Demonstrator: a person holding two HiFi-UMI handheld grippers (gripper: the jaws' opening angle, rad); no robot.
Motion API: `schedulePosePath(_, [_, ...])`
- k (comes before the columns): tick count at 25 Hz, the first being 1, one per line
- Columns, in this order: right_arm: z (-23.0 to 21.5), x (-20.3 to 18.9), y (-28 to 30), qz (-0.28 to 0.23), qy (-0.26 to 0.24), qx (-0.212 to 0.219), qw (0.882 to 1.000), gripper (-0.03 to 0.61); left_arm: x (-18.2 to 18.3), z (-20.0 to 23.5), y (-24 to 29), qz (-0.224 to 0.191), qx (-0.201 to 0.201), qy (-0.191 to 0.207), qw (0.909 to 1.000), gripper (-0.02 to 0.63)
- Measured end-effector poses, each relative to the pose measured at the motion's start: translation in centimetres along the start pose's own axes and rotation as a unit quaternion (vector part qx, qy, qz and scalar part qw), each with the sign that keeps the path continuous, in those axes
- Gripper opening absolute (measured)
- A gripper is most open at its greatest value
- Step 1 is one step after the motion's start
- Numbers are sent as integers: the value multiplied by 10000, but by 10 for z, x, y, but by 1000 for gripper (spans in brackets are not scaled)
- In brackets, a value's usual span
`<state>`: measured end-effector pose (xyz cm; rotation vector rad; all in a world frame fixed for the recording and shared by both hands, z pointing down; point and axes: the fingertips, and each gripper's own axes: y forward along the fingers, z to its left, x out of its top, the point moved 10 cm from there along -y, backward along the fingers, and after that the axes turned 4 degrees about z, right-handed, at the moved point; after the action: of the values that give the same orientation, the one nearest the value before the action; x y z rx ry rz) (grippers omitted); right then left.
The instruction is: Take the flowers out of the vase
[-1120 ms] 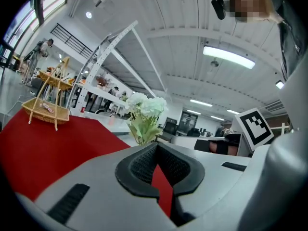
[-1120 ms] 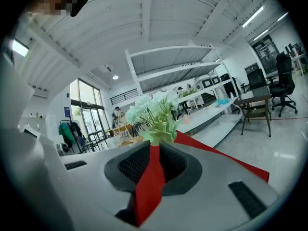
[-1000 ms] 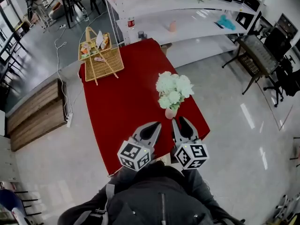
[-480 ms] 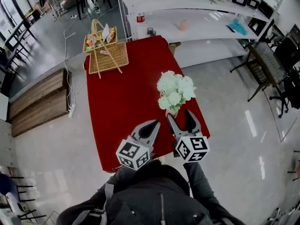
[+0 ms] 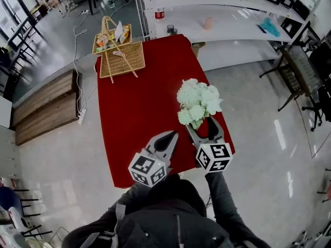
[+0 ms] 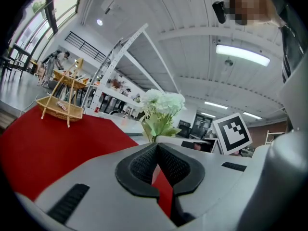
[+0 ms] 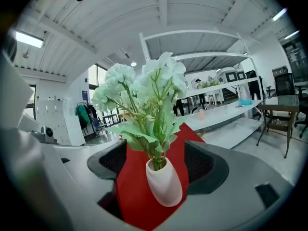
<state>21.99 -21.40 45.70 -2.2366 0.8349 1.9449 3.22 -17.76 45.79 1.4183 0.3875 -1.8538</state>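
The right gripper [image 5: 203, 126], its jaws just opened wide and pressing on nothing, has the pink vase [image 7: 164, 182] dead ahead, framed in the gap between them on the red table [image 5: 139, 112]. The flowers [image 7: 144, 85] rise above the jaws. The left gripper [image 5: 166, 141], jaws together, sits farther off.

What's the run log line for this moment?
right gripper: open, fingers just been opening, vase between them untouched | left gripper: shut, empty | flowers: in vase

Red-clothed table [image 5: 139, 118] carries a wicker basket [image 5: 120, 56] and a vase [image 7: 164, 184].
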Motion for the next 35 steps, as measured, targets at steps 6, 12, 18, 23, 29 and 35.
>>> schedulePosePath(6, [1,8,15,-34,-229,-15,9997,321,1,8,0,56,36,-56,10000,9])
schedulePosePath(12, [1,9,17,-177,-278,-157,9993,319,0,14,-1,73,66,-109,9999,9])
schedulePosePath(18, [2,10,15,-181,-338,-189,9991,311,-1,13,-2,84,81,-127,9999,9])
schedulePosePath(23, [3,12,11,-272,-329,-378,9984,153,-2,13,-5,40,132,-150,9998,9])
schedulePosePath(29, [3,13,8,-252,-404,-407,9980,113,-1,10,-7,-23,127,-158,9998,9])
schedulePosePath(35, [1,15,5,-316,-392,-452,9977,103,3,8,-6,-65,50,-67,9999,9])
